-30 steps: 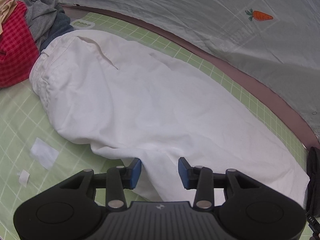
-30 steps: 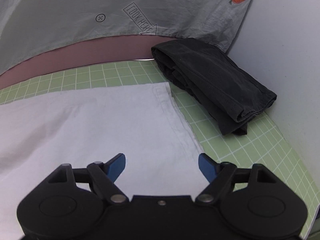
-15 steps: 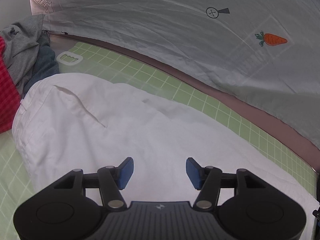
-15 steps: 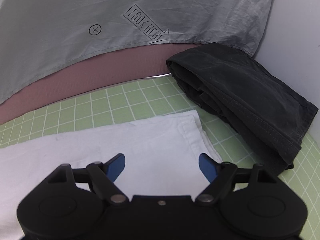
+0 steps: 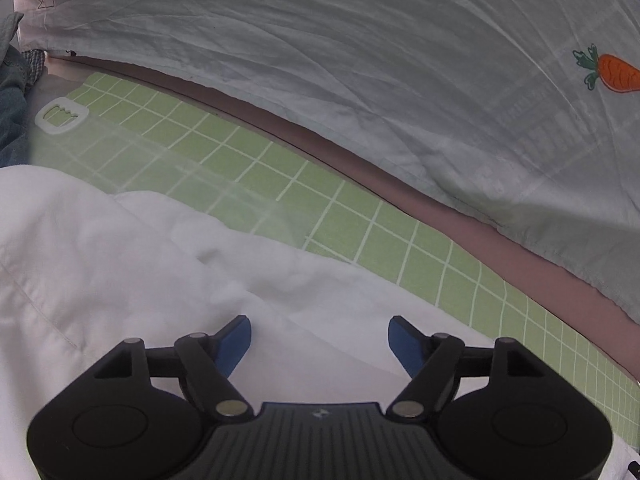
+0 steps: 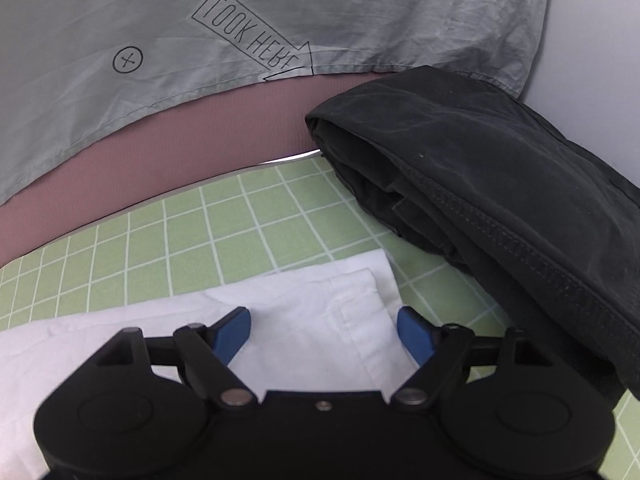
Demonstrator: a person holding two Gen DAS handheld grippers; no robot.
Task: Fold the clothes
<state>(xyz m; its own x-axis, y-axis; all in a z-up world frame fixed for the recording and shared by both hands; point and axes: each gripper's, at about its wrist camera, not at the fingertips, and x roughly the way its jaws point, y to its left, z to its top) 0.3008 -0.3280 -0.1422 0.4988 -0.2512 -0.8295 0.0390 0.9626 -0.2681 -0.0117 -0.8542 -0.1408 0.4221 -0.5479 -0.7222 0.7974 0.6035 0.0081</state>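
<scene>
**Both grippers poised over the far edge of the white garment**

Across the lower half of both wrist views lies the white cotton garment (image 5: 120, 264), spread flat on the pale green grid-lined cutting mat (image 5: 320, 208). The left gripper (image 5: 320, 340) hangs over its rumpled far edge with jaws spread; they have just been opening, and the pads press on nothing. The right gripper (image 6: 322, 330) stands just as wide above the hemmed corner of the same garment (image 6: 360, 292), pads clear of the cloth. Placed over one long edge like this, the pair looks set to pinch and carry it over for a fold, though that is a judgement.

At the right of the right wrist view, a folded black garment (image 6: 500, 208) sits aside on the mat, seemingly already finished. Behind, a grey wrinkled fabric sheet (image 6: 200, 20) hangs as a backdrop; it carries an arrow reading "LOOK HERE" (image 6: 252, 40), upside down in this view, a circled cross (image 6: 127, 60), and in the left wrist view an orange carrot print (image 5: 612, 72). A white plastic buckle-like piece (image 5: 60, 120), perhaps a clip, lies at upper left.
</scene>
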